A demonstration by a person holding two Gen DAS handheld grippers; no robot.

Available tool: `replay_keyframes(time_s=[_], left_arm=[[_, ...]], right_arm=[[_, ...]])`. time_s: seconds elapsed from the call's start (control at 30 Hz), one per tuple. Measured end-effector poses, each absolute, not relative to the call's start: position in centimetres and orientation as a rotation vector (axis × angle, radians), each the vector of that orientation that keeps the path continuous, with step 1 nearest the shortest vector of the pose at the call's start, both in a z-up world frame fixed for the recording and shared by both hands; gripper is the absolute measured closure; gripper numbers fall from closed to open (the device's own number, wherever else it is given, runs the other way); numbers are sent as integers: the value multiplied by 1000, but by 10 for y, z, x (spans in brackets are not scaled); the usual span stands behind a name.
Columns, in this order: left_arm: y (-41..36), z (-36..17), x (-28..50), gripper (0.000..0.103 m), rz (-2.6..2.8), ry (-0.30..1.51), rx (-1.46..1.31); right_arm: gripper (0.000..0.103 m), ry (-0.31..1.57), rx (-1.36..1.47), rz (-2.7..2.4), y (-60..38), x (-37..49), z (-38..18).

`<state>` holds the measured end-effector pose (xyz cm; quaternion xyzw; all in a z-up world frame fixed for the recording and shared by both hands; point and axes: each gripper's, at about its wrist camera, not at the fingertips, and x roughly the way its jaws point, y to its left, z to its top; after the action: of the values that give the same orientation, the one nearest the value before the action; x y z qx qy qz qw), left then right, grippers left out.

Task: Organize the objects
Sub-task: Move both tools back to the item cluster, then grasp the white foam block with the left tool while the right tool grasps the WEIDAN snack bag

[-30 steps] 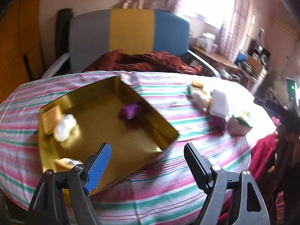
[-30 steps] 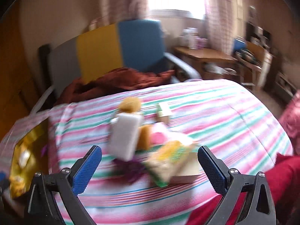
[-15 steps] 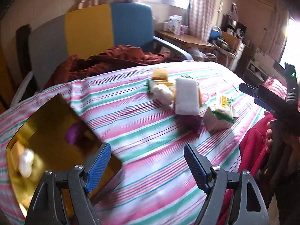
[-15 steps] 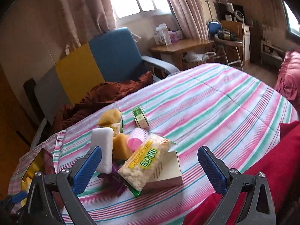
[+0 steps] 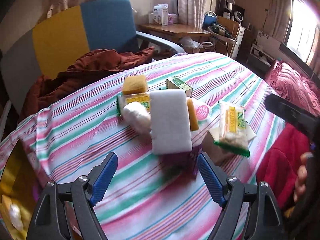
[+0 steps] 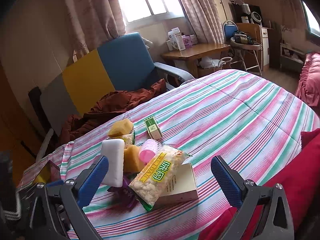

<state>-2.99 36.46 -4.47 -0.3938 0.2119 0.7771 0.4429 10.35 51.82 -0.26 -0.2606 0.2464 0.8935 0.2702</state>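
The purple wrapper (image 5: 180,160) lies nearest the left gripper (image 5: 158,178), at 12 o'clock just beyond its fingertips, partly tucked under the white foam block (image 5: 170,120) that leans over it. The left gripper's jaws stand well apart, have just been opening a little further, and have nothing between them. The right gripper (image 6: 160,176) is likewise spread wide and empty, poised before the same heap on the striped bedcover (image 6: 230,110).

Judged by appearance, the wrapper is thin, light and crinkly; it should be pinched at its exposed near edge, and it may drag the block when pulled.

Next outward, a snack bag (image 6: 158,176) of puffed pieces rests on a flat carton (image 6: 180,184), at 1 o'clock from the left gripper. The bag looks light, slippery and crushable. The foam block appears soft and very light; its long sides offer the best hold.

Beyond it sit a white fluffy ball (image 5: 137,116), a yellow sponge wedge (image 6: 131,158) and a pink hair roller (image 6: 150,150), touching one another. Furthest out lie a yellow sponge (image 5: 135,84) on a second snack packet (image 5: 136,101), and a small green box (image 6: 153,128) slightly apart.

The gold tray (image 5: 12,182) shows at 9 o'clock in the left view, already holding items.
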Motion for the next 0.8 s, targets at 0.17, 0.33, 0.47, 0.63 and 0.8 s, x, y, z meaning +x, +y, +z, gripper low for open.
replay_keyframes(time_s=[0.17,0.33,0.47,0.63,0.8], left_arm=[[395,-55,-37,17,1897,559,-982],[418,-69,-46,16,1886,600,-1003],[431,-77,-54,16,1887,614,-1009],[430,-85,-68,44,1851,533,-1056],[412,-79,-64,46,1860,470,-1036]], right_arm=[[0,670,-710,2416,518,103,-3],[0,675,-723,2421,518,102,-4],[0,672,-734,2424,518,101,-4],[0,669,-747,2421,518,99,-5],[0,654,-767,2412,517,97,-6]])
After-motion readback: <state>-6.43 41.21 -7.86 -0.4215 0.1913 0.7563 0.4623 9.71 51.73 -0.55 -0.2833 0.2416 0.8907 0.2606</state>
